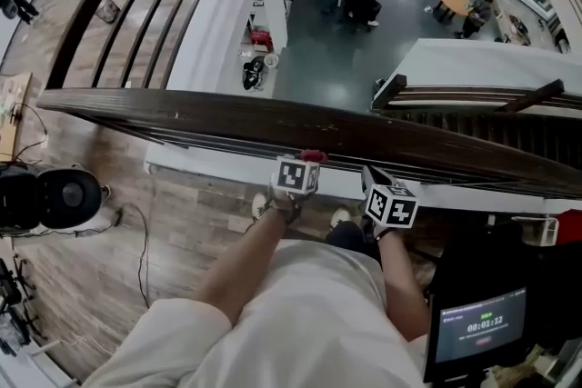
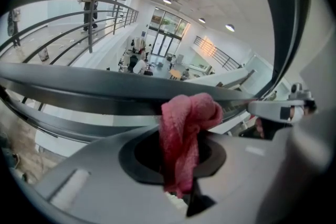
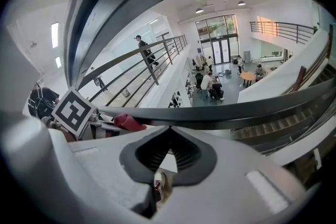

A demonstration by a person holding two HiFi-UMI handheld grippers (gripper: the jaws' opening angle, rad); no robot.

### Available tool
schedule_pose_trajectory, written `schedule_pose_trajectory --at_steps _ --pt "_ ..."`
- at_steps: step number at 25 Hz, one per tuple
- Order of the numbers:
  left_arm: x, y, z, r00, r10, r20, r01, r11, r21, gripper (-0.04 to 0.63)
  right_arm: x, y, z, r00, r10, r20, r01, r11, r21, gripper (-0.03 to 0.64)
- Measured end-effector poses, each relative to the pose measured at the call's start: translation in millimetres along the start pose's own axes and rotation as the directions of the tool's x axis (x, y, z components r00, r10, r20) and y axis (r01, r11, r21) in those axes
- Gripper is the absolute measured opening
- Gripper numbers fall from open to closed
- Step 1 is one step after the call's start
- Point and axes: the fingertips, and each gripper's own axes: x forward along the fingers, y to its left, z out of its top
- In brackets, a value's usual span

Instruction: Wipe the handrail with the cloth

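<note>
L gripper [image 2: 181, 165] clamped on red cloth [image 2: 188, 118], cloth at handrail [image 1: 218, 115] near edge; R gripper [image 3: 169, 134] jaws together, empty, just beside rail.

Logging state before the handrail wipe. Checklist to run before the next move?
1. Cloth held: left gripper is shut on it, ok.
2. Cloth against handrail: its bunched end sits at the near edge; how firmly it presses, cannot tell.
3. Right gripper: shut, nothing in it, beside the left one and just short of the rail, ok.
4. Rail top free of objects in the head view: ok.
</note>
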Motion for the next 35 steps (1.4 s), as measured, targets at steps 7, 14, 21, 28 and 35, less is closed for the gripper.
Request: schedule_pose_trajectory --at_steps 7,14,21,28,35 --pt "-17 27 2 1.000 0.018 0.004 -0.018 0.999 -0.035 0.089 7 13 9 1.000 -0.014 0.000 0.014 1.000 0.011 0.003" --pt "-29 52 -2 0.999 0.037 -0.004 -0.037 0.998 -0.049 0.089 18 35 11 1.000 0.003 -0.013 -0.003 1.000 0.000 0.003" --pt "-40 82 -6 0.998 0.054 -0.015 -0.055 0.996 -0.065 0.089 30 51 5 0.999 0.008 -0.033 -0.008 1.000 -0.007 0.003" --pt "-54 109 -3 0.998 0.055 -0.020 -0.056 0.998 -0.041 0.089 45 72 5 0.999 0.003 -0.044 -0.003 1.000 0.006 0.003" --pt "-63 136 -7 0.998 0.054 -0.023 -0.055 0.998 -0.019 0.089 61 100 -3 0.999 0.007 -0.053 -0.007 1.000 0.012 0.003"
